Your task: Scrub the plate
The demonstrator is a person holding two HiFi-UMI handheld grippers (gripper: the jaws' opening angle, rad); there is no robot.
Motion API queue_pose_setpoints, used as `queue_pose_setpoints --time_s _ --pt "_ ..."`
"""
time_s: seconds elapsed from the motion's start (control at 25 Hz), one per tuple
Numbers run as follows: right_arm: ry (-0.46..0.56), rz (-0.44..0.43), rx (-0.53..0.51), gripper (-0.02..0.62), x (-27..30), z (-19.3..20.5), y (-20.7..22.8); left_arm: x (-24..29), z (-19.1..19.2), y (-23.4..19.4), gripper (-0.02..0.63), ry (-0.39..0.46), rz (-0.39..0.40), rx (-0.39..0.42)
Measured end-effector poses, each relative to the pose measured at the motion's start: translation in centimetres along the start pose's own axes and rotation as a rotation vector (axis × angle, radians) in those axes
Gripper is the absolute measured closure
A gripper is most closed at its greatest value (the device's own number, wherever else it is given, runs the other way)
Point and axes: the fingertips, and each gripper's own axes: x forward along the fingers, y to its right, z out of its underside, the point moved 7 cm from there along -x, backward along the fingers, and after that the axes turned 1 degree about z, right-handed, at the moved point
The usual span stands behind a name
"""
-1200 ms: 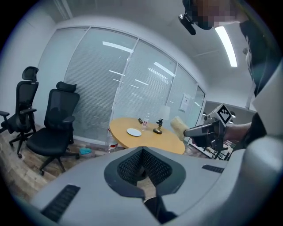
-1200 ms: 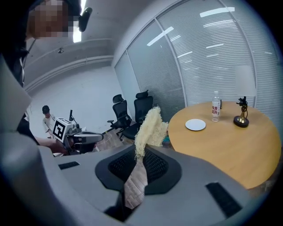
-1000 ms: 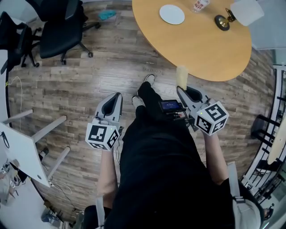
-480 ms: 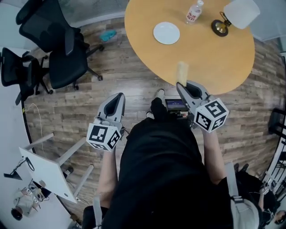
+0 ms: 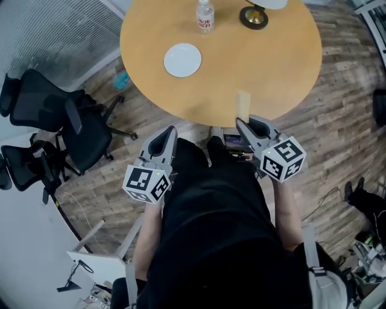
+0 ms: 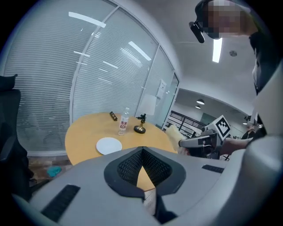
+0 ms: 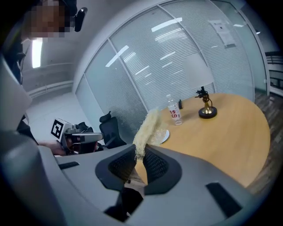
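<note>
A white plate [image 5: 183, 60] lies on the round wooden table [image 5: 289, 66], on its near-left part. My right gripper [image 5: 243, 124] is shut on a pale fibrous scrubber [image 5: 243, 103] that sticks up over the table's near edge. My left gripper [image 5: 170, 131] hangs shut and empty just short of that edge. In the left gripper view the plate [image 6: 108, 145] lies ahead of the shut left gripper [image 6: 142, 151]. In the right gripper view the scrubber [image 7: 148, 127] stands between the pads of the right gripper [image 7: 140, 153] and hides part of the plate [image 7: 165, 136].
A water bottle [image 5: 205, 15] and a brass lamp base [image 5: 254, 17] stand on the table beyond the plate. Black office chairs [image 5: 78, 130] stand on the wood floor to the left. My black-clothed legs fill the view between the grippers.
The table has come closer and slid left in the head view, with the plate now ahead of the left gripper. Both grippers keep their pose, and the scrubber stays held.
</note>
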Motion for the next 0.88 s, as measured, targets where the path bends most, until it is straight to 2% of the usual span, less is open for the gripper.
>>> queue_pose_setpoints --time_s 0.28,0.44,0.6,0.72,0.88 --pt "0.002 0.088 0.059 0.549 2.4 -0.5 -0.2 4.5 -1.5 -4.1 0.595 -0.047 0.103 -0.011" --pt "0.034 0.166 0.078 0.549 4.4 -2.4 0.0 7.5 -3.5 -7.2 0.594 -0.06 0.166 -0.01" --pt "0.071 0.244 0.106 0.549 6.7 -4.6 -1.5 10.1 -6.2 -11.2 0.594 -0.083 0.259 -0.003" --pt "0.082 0.296 0.123 0.549 8.8 -5.5 -2.5 12.6 -7.2 -14.6 0.594 -0.121 0.326 -0.058" --pt "0.096 0.351 0.149 0.549 11.3 -6.2 -3.5 16.0 -6.8 -18.9 0.594 -0.187 0.378 -0.178"
